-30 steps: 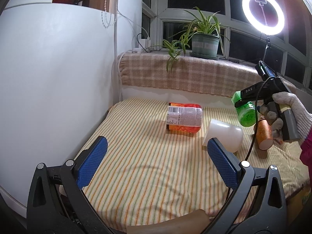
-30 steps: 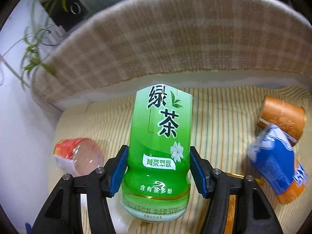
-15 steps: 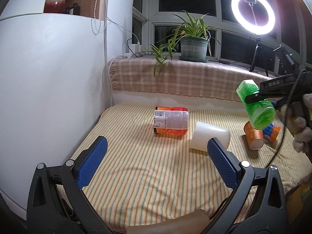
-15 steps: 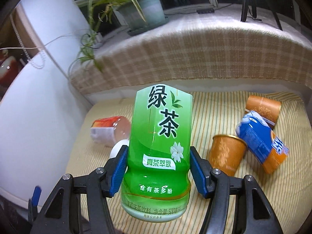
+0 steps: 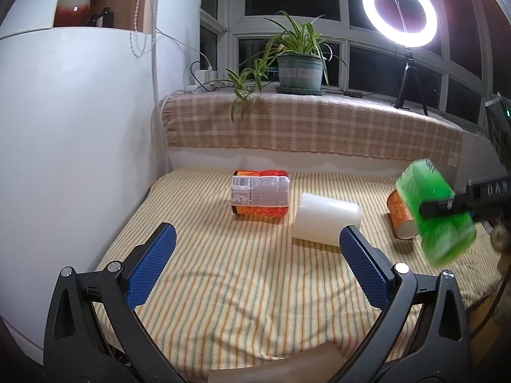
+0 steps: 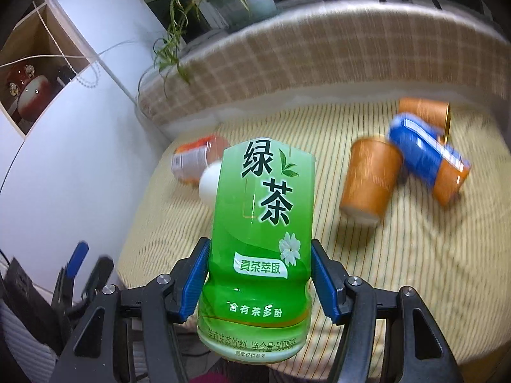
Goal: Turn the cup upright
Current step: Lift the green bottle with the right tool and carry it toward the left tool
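R gripper, bottom centre of the right wrist view, pinches a green plastic tea-label cup cut from a bottle: 2 blue pads press its lower sides, and it's held above the striped yellow cloth. In the left wrist view the same green cup is blurred at the right edge, tilted, w/ the black R gripper arm across it.

L gripper sits at the bottom of its view, blue pads spread wide w/ nothing between them, over the striped cloth.

Mid-frame in the left wrist view: a white plastic cup lying on its side, and just to its left an orange-red clear plastic cup w/ a white label, also on its side. Behind the green cup, centre right, an orange paper cup lies tipped over.

Upper right of the right wrist view: the orange paper cup next to a blue-and-orange cup, plus 1 more orange cup behind, all lying down; blurry.

Top of the left wrist view: potted spider plant on a checked cloth ledge, ring light upper right.
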Motion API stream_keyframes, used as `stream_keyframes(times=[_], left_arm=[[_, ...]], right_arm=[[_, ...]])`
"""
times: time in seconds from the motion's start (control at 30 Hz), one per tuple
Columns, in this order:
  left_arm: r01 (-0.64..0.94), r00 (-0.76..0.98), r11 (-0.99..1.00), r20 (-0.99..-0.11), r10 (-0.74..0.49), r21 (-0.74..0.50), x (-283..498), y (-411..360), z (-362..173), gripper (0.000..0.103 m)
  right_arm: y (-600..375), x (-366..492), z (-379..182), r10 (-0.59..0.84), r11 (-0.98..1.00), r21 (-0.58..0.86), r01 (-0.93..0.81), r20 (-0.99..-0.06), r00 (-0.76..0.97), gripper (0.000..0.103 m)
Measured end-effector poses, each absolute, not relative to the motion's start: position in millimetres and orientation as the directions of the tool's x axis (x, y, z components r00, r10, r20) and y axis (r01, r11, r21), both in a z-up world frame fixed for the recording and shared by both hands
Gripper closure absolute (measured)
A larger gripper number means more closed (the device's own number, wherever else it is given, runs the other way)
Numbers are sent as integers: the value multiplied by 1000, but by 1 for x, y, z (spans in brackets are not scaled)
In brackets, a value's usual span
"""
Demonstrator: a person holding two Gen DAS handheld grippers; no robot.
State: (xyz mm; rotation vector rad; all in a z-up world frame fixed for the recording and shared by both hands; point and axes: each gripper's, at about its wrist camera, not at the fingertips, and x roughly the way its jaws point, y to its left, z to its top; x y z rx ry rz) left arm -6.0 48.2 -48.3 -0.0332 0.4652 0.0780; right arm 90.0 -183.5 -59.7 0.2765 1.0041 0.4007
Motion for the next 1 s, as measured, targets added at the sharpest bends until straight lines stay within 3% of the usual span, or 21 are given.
stream_keyframes(times=[0.43, 1.0], left_arm=[[-41, 879, 999, -476, 29, -14, 1, 32, -56, 0], [-31, 861, 999, -509, 12, -28, 9, 31, -64, 0]], right_arm=[[-192, 85, -123, 450, 884, 461, -82, -790, 416, 40], [-183, 103, -142, 436, 890, 454, -53, -809, 395, 40]])
